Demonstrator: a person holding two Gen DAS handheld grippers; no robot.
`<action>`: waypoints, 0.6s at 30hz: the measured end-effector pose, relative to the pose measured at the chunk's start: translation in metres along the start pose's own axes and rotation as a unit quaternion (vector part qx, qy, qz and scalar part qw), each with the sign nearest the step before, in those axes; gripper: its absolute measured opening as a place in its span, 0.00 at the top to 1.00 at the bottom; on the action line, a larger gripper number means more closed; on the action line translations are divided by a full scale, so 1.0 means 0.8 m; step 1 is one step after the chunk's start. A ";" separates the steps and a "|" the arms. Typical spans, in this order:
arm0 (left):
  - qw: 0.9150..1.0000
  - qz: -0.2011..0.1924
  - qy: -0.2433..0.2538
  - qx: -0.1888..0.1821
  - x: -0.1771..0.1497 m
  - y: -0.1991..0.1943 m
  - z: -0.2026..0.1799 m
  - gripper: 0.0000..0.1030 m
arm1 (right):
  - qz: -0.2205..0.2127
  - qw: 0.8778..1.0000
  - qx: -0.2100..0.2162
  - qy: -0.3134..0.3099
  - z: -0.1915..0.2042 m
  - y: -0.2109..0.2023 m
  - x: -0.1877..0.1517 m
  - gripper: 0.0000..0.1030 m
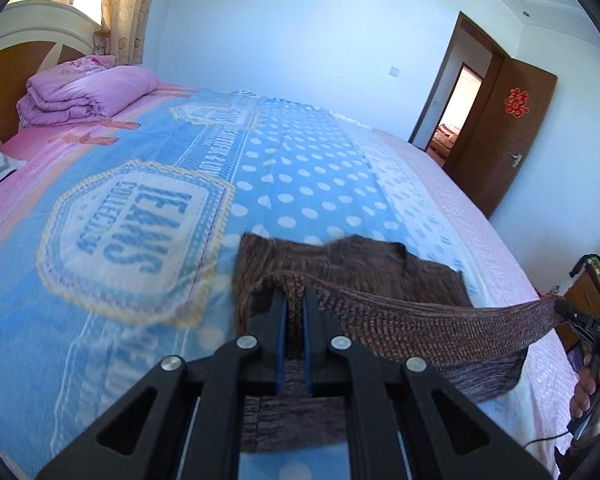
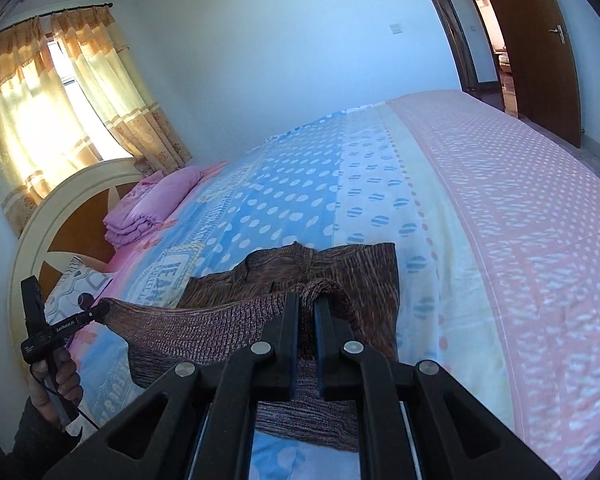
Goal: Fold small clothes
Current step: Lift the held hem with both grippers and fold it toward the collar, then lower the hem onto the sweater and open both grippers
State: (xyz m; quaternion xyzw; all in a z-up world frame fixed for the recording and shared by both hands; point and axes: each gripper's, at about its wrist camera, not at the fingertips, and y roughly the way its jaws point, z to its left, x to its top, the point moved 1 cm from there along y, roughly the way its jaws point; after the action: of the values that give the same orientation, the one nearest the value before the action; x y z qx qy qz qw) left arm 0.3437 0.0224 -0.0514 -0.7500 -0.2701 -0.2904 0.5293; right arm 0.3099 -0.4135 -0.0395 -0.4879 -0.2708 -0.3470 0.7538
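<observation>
— Two grippers are seen, one in each hand. What is held by them?

— A brown knitted top [image 1: 352,272] is held. The left gripper [image 1: 295,300] is closed tight on one corner of its edge, with brown knit pinched between the blue pads [image 1: 280,344].

— And the other one?

— The right gripper [image 2: 307,304] is closed tight on the other corner. The same brown knit is squeezed between its jaws.

— Where is the top?

— Its near edge is lifted off the bed [image 1: 140,168] and pulled out between the two grippers like a band. The rest of it is laid on the blue spotted blanket [image 2: 284,200], close to the near side of the bed.

— Can each gripper be seen by the other camera?

— Yes. The right gripper is seen at the far right of the left view, and the left gripper at the far left of the right view, each held in a hand [image 2: 62,376].

— What else is seen?

— A folded pink quilt [image 1: 88,94] is placed by the headboard [image 2: 48,232], well apart from the top. A brown door [image 1: 500,136] is open past the bed.
</observation>
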 end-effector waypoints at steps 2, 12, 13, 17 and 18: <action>1.000 0.005 0.004 0.009 0.010 0.023 -0.001 0.92 | 0.007 1.000 -0.007 -0.002 -0.003 0.019 0.006 0.94; 0.993 0.060 0.046 0.091 0.007 0.173 0.001 0.91 | 0.085 0.994 -0.070 0.006 -0.057 0.178 0.009 0.94; 0.989 0.070 0.061 0.119 0.001 0.190 0.002 0.88 | 0.098 0.992 -0.077 -0.006 -0.059 0.195 0.007 0.94; 0.982 0.070 0.088 0.148 -0.015 0.188 0.001 0.82 | 0.113 0.985 -0.123 -0.051 -0.056 0.216 -0.007 0.48; 0.980 0.059 0.105 0.159 -0.019 0.177 -0.004 0.68 | 0.115 0.983 -0.128 -0.069 -0.050 0.213 -0.012 0.36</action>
State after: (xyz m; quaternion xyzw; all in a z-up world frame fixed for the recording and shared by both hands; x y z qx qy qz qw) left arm 0.4336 -0.0235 -0.1517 -0.6364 -0.2108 -0.2890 0.6834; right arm 0.4406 -0.3995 -0.1548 -0.6308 -0.2179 -0.2555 0.6995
